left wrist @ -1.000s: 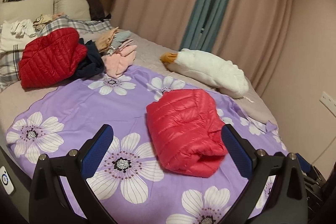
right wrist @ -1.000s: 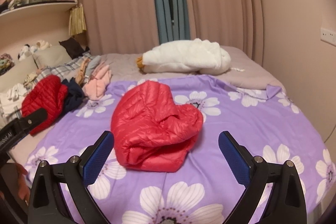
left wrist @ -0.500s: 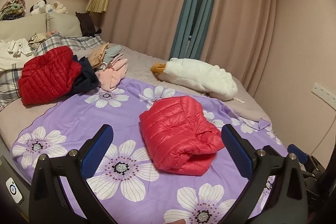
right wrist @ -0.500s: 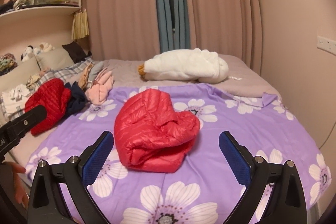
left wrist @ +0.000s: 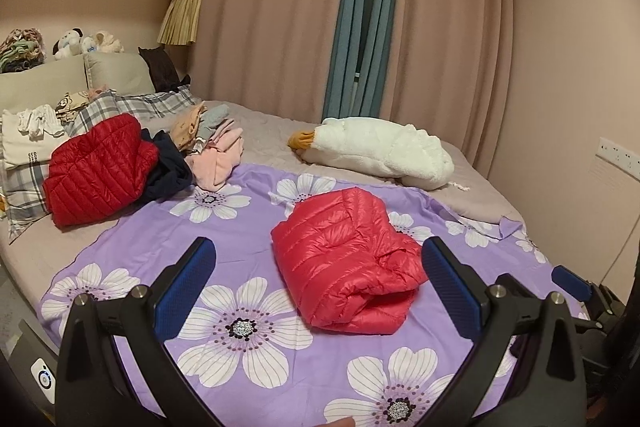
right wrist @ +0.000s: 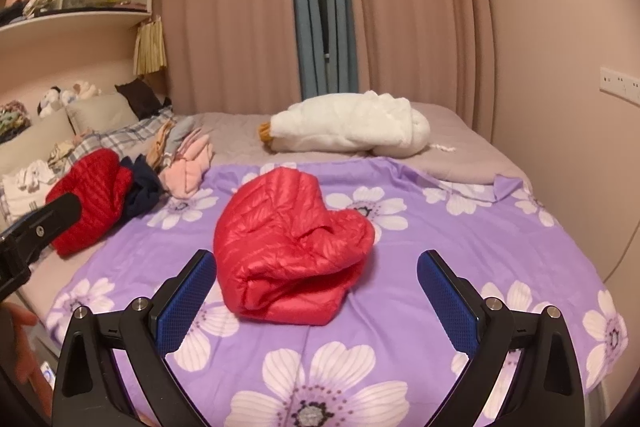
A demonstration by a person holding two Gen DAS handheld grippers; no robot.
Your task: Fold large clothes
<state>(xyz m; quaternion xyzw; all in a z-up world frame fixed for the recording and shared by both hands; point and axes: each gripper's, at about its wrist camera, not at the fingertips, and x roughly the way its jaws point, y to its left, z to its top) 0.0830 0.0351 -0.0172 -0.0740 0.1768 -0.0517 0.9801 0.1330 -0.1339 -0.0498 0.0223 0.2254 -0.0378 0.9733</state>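
Holding the left gripper (left wrist: 318,291) and right gripper (right wrist: 316,293) wide apart and empty, we judge the red jacket (right wrist: 286,247) light, puffy, slippery, best pinched at its folded edge.

We see a bed (left wrist: 256,131) with a grey cover; a purple floral sheet (left wrist: 168,239) spreads over its near half. On the sheet – a folded red puffer jacket (left wrist: 344,263), lying alone. Far side: white plush goose (left wrist: 380,151) on the grey. Toward the pillows – darker red jacket (left wrist: 96,167), navy garment (left wrist: 168,171), pink and tan clothes (left wrist: 216,151), plaid pillow (left wrist: 24,183).
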